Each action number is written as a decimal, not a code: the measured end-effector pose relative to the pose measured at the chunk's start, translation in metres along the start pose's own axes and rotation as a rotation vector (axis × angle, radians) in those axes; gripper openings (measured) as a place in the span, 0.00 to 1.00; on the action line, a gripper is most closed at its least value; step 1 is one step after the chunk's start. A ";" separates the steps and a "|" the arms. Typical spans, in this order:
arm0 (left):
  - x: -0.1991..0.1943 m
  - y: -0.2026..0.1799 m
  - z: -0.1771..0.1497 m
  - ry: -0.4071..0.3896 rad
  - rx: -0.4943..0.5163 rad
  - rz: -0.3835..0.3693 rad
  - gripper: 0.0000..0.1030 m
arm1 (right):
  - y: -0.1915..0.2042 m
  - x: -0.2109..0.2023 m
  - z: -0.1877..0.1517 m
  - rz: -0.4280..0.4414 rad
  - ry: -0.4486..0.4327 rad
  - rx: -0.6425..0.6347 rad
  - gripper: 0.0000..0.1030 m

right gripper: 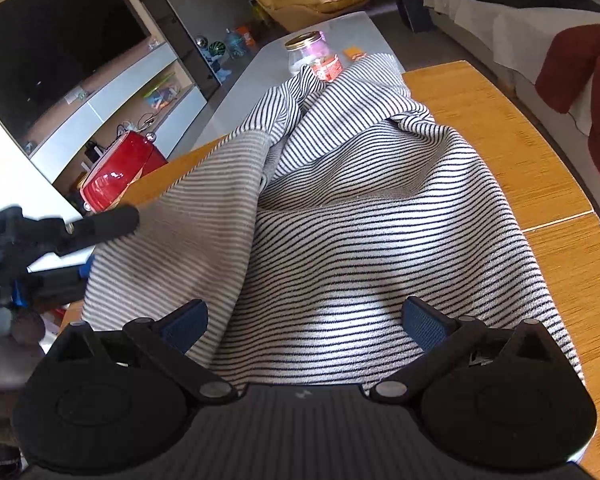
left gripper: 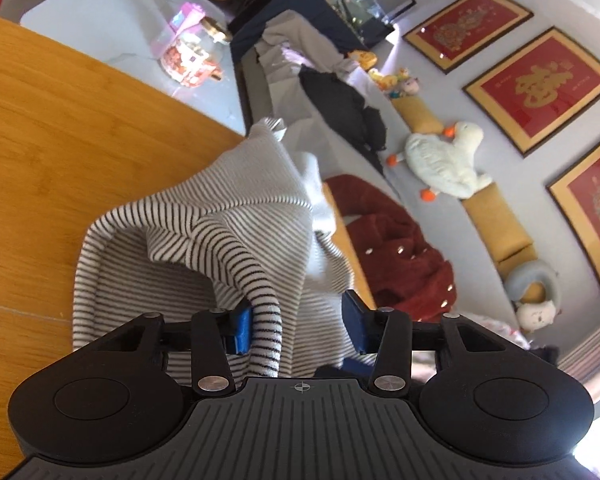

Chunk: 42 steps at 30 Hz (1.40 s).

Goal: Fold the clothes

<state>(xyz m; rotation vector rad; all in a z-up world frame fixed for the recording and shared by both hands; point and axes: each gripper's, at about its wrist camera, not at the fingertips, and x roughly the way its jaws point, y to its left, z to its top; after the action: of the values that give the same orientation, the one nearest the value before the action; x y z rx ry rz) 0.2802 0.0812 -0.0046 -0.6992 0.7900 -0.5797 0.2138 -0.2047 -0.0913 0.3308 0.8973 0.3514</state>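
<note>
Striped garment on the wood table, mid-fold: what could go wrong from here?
1. The left gripper has only a narrow bunched strip of the striped garment between its pads, beside one pad; it may slip out.
2. The right gripper stands open over the cloth, grasping nothing.
3. The glass jar stands just behind the cloth; a tug could knock it.

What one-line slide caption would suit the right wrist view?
Right claw, open, hovers over a striped garment spread on a wooden table.
</note>
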 end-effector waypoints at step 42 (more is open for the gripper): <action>-0.002 0.004 0.005 -0.033 0.311 0.460 0.97 | 0.028 0.044 0.069 -0.072 -0.190 -0.132 0.00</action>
<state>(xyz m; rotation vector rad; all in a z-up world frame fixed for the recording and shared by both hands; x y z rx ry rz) 0.2838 0.0867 -0.0037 -0.2259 0.7764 -0.2610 0.2900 -0.1700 -0.0704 0.2056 0.6937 0.3058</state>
